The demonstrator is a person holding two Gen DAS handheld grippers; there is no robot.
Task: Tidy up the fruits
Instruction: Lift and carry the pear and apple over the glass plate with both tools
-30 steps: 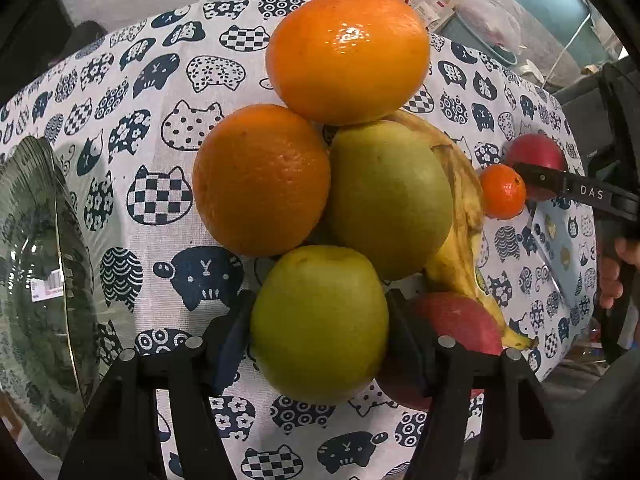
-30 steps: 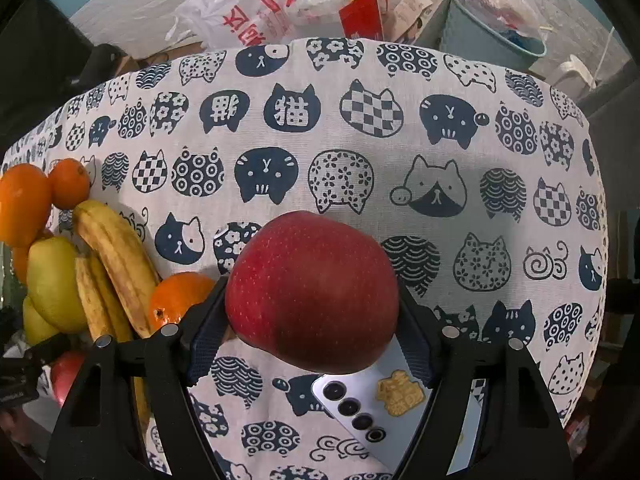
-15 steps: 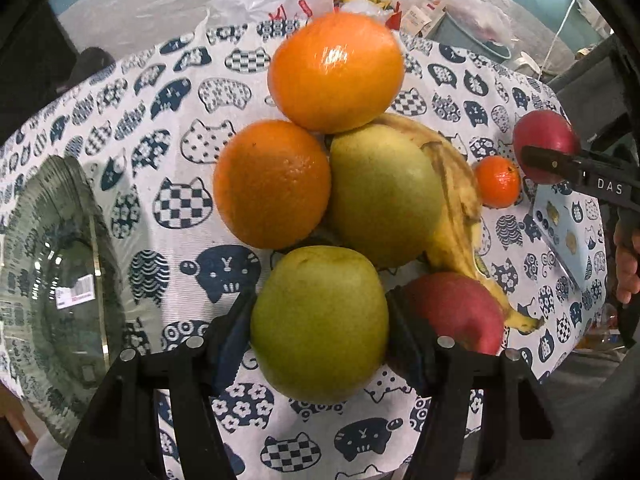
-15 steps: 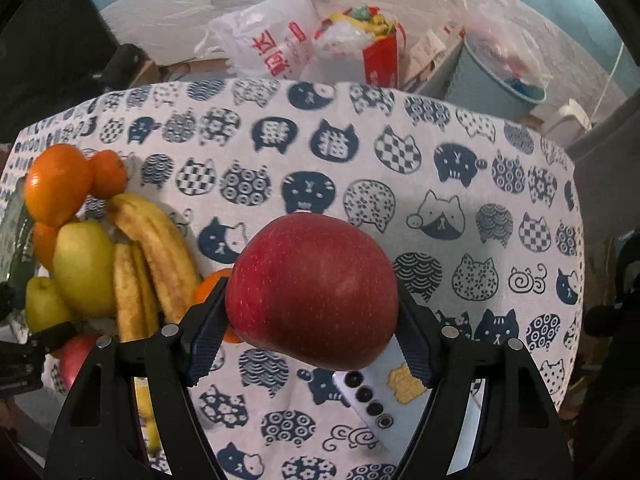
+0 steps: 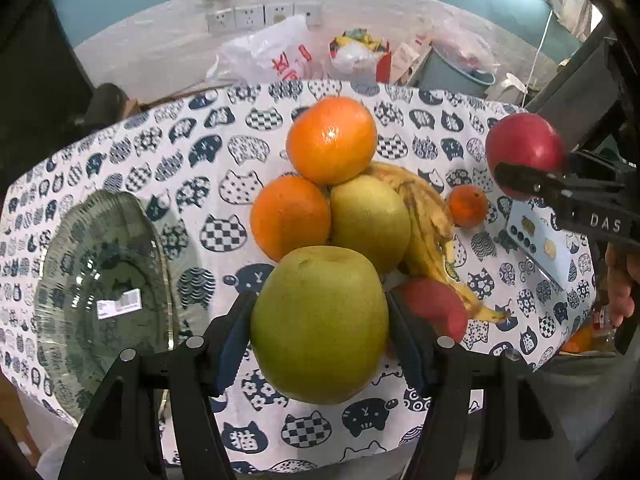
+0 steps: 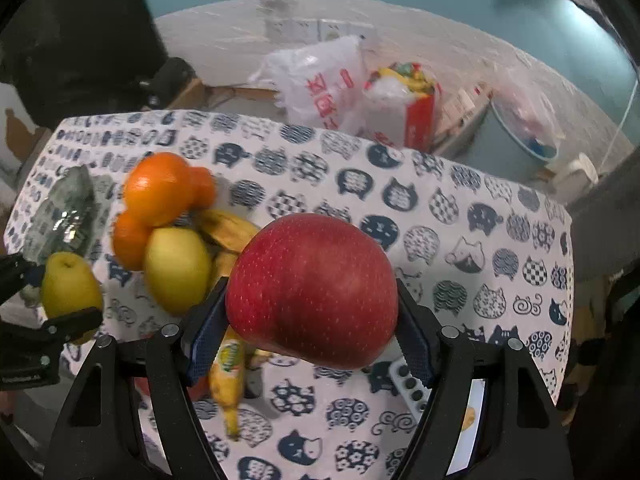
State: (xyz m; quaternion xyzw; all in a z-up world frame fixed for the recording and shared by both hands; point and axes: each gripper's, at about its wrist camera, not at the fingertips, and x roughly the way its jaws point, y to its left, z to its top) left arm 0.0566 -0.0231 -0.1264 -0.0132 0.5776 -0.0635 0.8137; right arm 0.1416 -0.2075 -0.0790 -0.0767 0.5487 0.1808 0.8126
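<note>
My left gripper (image 5: 320, 328) is shut on a green pear (image 5: 320, 324) and holds it above the table. My right gripper (image 6: 310, 320) is shut on a red apple (image 6: 312, 290), also lifted; that apple shows in the left wrist view (image 5: 524, 148) too. On the cat-print cloth (image 5: 192, 160) lie two oranges (image 5: 332, 140), a second green pear (image 5: 370, 222), bananas (image 5: 424, 216), a small mandarin (image 5: 467, 205) and another red apple (image 5: 434, 304). A glass plate (image 5: 100, 296) sits at the left.
A phone (image 5: 540, 240) lies on the cloth at the right, under my right gripper. Beyond the table's far edge are plastic bags (image 6: 320, 80), a red bag and a grey bin (image 5: 456, 72) on the floor.
Both grippers have risen and pulled back with their fruit. The pile of fruit and the plate look smaller and farther below.
</note>
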